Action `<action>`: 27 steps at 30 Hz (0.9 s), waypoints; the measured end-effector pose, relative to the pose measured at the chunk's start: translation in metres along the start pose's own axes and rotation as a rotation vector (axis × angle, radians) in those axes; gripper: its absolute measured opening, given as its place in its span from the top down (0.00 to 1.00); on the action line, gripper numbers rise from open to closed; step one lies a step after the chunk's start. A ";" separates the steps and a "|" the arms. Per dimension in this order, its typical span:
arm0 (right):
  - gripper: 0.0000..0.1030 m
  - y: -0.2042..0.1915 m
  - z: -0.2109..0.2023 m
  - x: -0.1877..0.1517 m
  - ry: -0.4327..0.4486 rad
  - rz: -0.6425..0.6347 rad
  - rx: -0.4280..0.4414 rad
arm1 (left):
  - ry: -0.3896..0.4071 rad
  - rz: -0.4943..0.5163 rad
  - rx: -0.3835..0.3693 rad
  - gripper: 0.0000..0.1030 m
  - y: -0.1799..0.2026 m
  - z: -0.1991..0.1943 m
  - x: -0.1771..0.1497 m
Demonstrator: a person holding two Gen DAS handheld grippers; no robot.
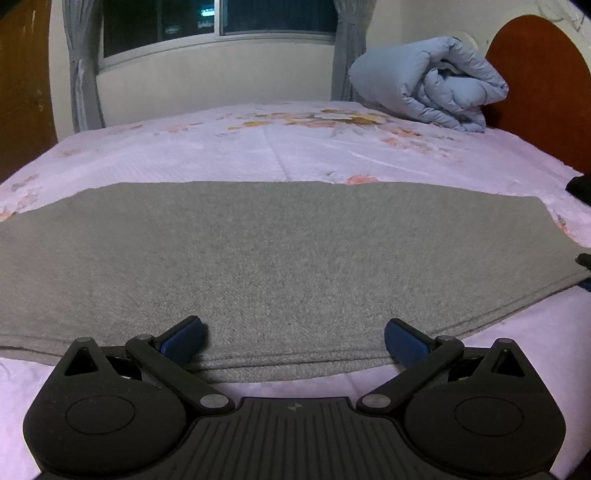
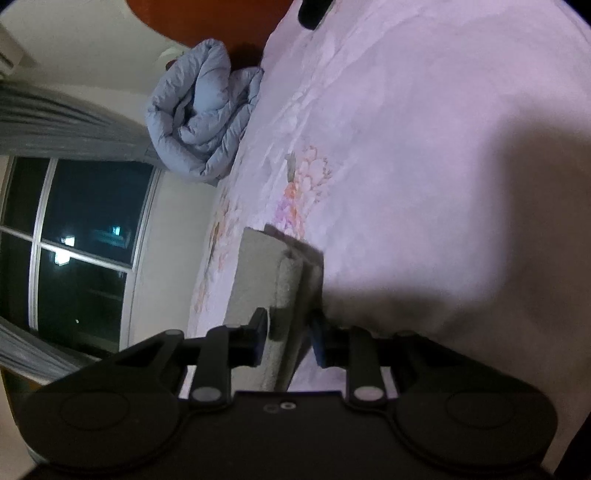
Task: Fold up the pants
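This is a bedroom in a home, seen at night. A wide bed (image 1: 295, 147) fills most of the room, covered with a pale pink sheet printed with orange and peach flowers. At its far corner a light blue quilted duvet (image 1: 432, 83) sits rolled into a fat bundle, against a rounded reddish-brown wooden headboard (image 1: 539, 85). Beyond the bed is a cream wall with a sliding window (image 1: 218, 22), its panes black except for a few distant lights. Grey curtains (image 1: 79, 74) hang gathered at each side of it. A brown wooden panel (image 1: 22, 81), perhaps a wardrobe or door, stands at the left.
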State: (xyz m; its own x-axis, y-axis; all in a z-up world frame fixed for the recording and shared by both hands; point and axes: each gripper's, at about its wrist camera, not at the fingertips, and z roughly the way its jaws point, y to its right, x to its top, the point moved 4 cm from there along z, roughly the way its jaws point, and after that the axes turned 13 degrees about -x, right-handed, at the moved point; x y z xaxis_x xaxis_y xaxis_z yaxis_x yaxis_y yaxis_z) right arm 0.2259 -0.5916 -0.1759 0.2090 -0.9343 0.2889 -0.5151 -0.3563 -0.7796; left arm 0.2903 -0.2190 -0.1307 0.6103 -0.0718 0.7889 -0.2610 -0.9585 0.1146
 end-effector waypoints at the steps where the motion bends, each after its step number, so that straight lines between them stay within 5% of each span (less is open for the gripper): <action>1: 0.92 -0.003 -0.001 0.001 0.007 -0.025 -0.009 | 0.000 -0.003 0.007 0.00 0.001 0.000 0.001; 12: 0.92 -0.020 0.003 0.003 0.021 -0.109 -0.062 | 0.007 0.045 0.036 0.00 0.007 -0.002 -0.007; 15: 0.94 -0.062 -0.013 -0.006 0.078 -0.254 -0.034 | 0.021 0.030 0.017 0.00 0.003 -0.004 -0.007; 17: 0.94 -0.106 -0.025 -0.021 0.098 -0.366 0.012 | 0.039 -0.032 -0.059 0.00 -0.013 -0.016 -0.002; 21: 0.94 -0.196 -0.041 -0.080 0.111 -0.596 0.117 | 0.146 -0.181 0.019 0.00 -0.106 -0.070 0.014; 27: 0.93 -0.283 -0.023 -0.253 0.071 -0.935 0.198 | 0.258 -0.369 0.269 0.00 -0.308 -0.168 0.011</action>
State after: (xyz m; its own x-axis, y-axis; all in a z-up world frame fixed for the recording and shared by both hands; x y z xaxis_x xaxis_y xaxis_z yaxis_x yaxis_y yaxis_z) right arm 0.2995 -0.2543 -0.0152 0.4106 -0.2739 0.8697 -0.0139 -0.9556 -0.2943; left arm 0.2519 0.1216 -0.0556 0.4126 0.3213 0.8524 0.1585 -0.9468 0.2802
